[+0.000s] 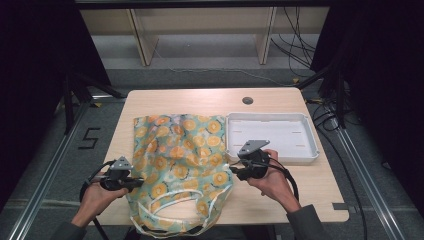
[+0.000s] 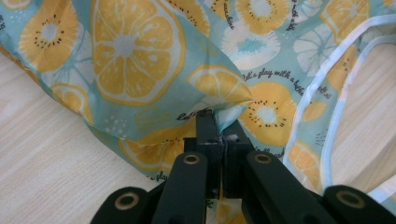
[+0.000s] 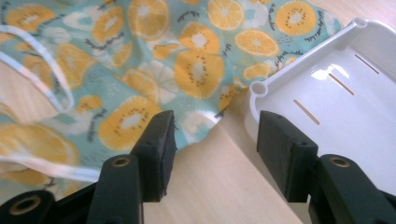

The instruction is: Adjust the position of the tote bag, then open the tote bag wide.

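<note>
Teal fabric tote bag printed with orange citrus slices [image 1: 180, 165]: lies crumpled on pale wooden surface [image 1: 280, 195] beside white plastic tray [image 1: 272, 155]; left tongs [image 2: 218, 122] pinched shut on its edge, right tongs [image 3: 212, 140] parted and empty; folding or traying judged barely begun.

**Bystander items, table and surround**

White plastic tray [image 1: 272, 136], shallow, narrow slots in its floor, right of frame centre on the light wood table [image 1: 175, 100]. Small dark round grommet [image 1: 247, 100] in the tabletop above the tray. Wooden shelf frame [image 1: 145, 37] across the top. Loose cables [image 1: 300, 50] upper right. Floor mark "5" [image 1: 90, 138] at left.
</note>
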